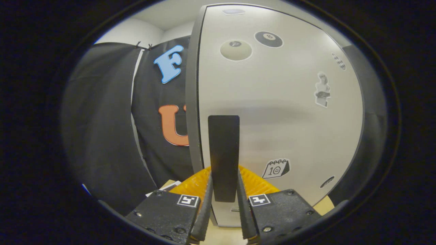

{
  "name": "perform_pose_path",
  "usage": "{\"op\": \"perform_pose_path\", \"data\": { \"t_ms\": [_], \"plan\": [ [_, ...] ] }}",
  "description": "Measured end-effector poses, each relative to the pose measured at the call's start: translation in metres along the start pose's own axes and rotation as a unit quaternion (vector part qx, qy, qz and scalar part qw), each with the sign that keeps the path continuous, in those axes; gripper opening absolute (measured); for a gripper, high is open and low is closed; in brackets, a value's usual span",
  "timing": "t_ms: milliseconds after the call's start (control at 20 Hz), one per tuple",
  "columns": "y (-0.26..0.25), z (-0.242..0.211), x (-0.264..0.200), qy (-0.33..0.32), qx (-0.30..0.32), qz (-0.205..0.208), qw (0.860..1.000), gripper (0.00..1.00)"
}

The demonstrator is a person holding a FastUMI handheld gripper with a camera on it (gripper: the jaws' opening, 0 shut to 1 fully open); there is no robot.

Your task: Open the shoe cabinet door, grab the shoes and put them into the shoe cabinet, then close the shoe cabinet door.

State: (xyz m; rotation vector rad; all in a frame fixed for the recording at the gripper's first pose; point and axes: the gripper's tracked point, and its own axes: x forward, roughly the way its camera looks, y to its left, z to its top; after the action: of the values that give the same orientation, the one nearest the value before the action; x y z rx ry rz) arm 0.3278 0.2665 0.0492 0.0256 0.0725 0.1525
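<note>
The shoe cabinet's pale door (279, 112) stands right in front of me, with several stickers on its face. A tall black handle (223, 153) sticks out from the door near its left edge. My gripper (224, 185) has one finger on each side of the handle's lower part, and both fingers press against it. The door's grey left edge (191, 102) shows beside the handle; I cannot tell whether the door is ajar.
Black cloth of the booth wall (112, 129) hangs to the left of the cabinet. A light wooden floor (224, 234) lies under the fingers, with a white sheet (168, 187) on it left of the cabinet.
</note>
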Motion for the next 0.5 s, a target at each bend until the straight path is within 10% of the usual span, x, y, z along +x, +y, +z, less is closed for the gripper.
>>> {"op": "perform_pose_path", "data": {
  "t_ms": [500],
  "plan": [
    [-0.001,-0.011,-0.042,0.007,-0.007,0.080,0.997,0.31]
  ]
}}
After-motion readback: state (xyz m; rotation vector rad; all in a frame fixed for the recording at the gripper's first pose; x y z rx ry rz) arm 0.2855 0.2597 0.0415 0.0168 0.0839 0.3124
